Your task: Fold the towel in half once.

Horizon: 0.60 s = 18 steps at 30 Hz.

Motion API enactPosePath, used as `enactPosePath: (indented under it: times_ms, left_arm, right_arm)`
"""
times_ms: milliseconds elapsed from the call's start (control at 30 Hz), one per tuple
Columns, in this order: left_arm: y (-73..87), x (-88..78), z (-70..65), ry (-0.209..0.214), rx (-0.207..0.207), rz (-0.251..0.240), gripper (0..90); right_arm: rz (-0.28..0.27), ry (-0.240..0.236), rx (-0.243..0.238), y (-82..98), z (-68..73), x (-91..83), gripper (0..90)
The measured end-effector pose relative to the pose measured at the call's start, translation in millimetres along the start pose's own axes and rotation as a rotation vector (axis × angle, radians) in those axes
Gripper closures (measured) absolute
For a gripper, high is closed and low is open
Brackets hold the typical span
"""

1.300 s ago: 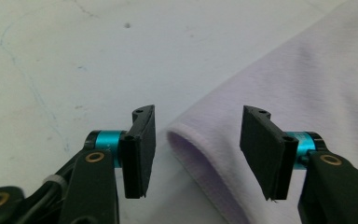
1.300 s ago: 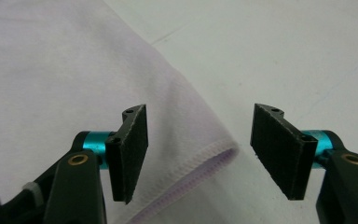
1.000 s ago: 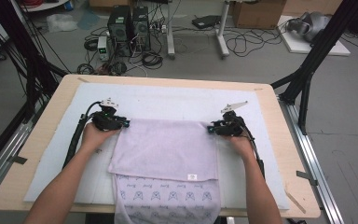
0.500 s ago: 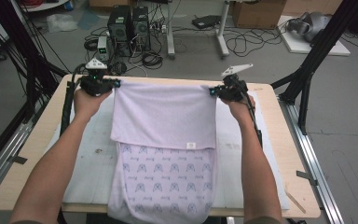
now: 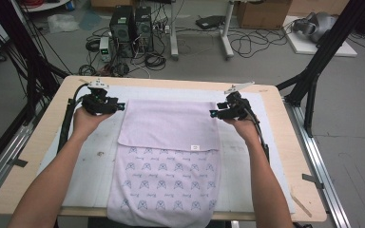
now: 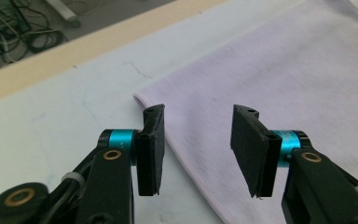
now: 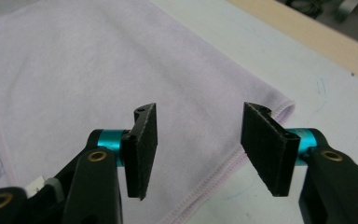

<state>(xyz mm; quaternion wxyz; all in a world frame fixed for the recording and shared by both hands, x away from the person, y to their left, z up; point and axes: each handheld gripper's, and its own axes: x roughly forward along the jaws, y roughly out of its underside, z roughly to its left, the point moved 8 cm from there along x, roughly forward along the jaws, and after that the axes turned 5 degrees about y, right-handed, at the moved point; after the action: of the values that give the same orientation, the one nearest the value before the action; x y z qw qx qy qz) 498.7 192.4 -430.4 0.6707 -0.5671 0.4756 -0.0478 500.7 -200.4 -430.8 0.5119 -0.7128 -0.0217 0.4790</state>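
Both grippers' fingers have just been opening and stand apart, nothing between them; left gripper (image 5: 120,105) and right gripper (image 5: 212,113) hover over the lilac folded terry towel (image 5: 168,156), whose loose fold could slip if snagged.

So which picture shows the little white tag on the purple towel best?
The high view. There the white tag sits near the folded flap's edge on the purple towel, small but clear. The right gripper view may catch a white bit at its bottom left, half hidden. The left gripper view gives plain cloth beneath its open claw.
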Motion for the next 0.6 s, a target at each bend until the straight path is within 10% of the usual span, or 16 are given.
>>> enactPosePath:
  times_ms: [600]
  left_arm:
    - [77.0,-15.7,-69.2,0.158,0.083,0.025,55.5]
  right_arm:
    - [0.052,-0.125,-0.067,78.8,70.0,-9.4,52.9]
